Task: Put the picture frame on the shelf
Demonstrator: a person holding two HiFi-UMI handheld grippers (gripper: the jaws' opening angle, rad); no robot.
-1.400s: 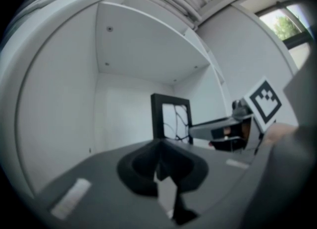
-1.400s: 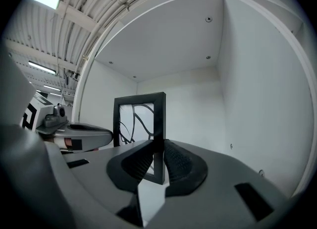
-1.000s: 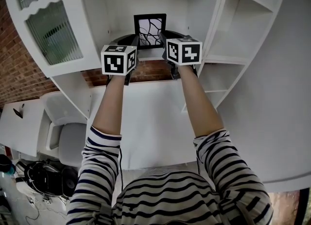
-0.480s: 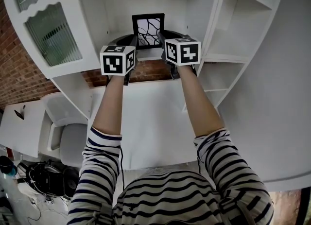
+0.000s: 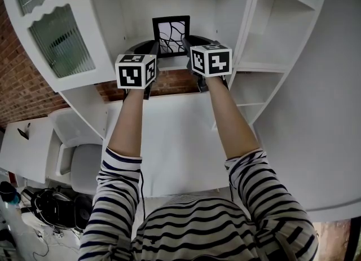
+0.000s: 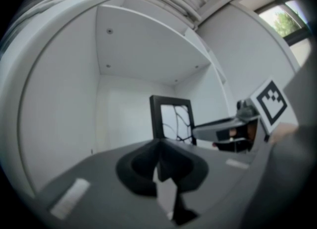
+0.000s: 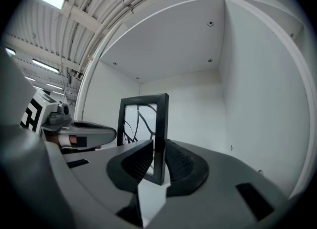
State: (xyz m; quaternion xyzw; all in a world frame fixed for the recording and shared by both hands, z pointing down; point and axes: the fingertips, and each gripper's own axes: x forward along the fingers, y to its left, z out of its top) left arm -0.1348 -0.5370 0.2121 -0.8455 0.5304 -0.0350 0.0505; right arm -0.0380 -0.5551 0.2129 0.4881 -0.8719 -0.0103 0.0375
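In our head view, both arms reach straight forward, with the left gripper [image 5: 153,49] and the right gripper [image 5: 186,45] flanking the upright picture frame [image 5: 171,34] inside the shelf [image 5: 127,12]. In our left gripper view, the jaws pinch the frame's left edge. In our right gripper view, the jaws clamp its right edge.

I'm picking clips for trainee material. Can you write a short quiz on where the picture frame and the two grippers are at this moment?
1. True or false: the picture frame lies flat on its back.
2. Look at the left gripper and the right gripper. Which has an edge of the frame between its jaws? A) left only B) right only C) both D) neither
3. Fill in: the frame stands upright inside a white ____.

Key: 1 false; 2 C; 3 shelf.
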